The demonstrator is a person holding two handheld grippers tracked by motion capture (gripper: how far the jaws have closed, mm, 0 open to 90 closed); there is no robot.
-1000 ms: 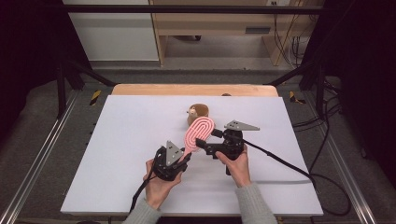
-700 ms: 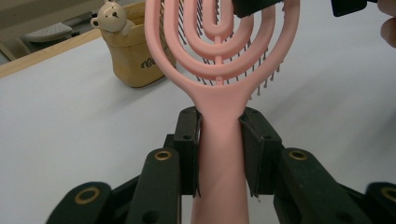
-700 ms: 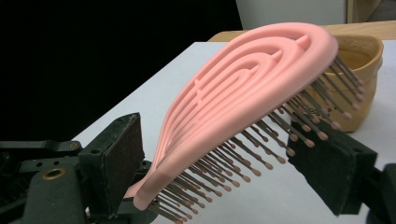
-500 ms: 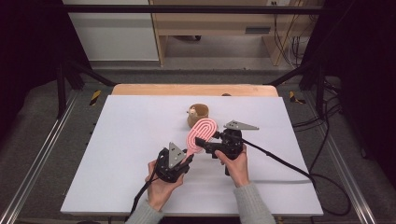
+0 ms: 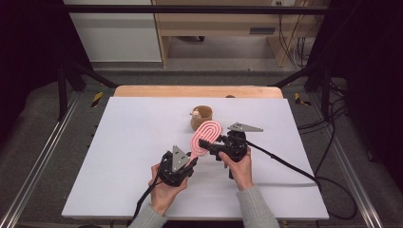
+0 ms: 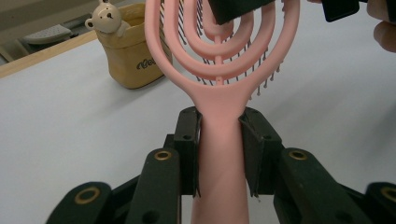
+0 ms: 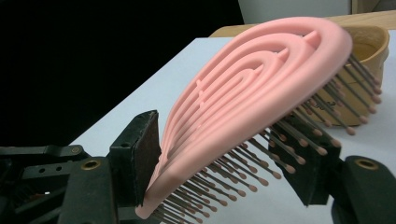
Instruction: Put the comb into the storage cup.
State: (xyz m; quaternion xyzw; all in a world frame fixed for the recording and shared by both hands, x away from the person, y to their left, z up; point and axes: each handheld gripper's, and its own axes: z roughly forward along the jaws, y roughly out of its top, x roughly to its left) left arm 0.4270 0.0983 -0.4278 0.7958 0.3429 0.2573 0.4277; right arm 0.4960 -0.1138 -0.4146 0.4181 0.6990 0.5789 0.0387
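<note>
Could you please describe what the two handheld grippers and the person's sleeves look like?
Both the left gripper and right gripper are black, with linked arms on brass-coloured pivots and flat dark pads. Each carries a grey three-cornered plate on top and trails a black cable. The person wears grey knit sleeves.
</note>
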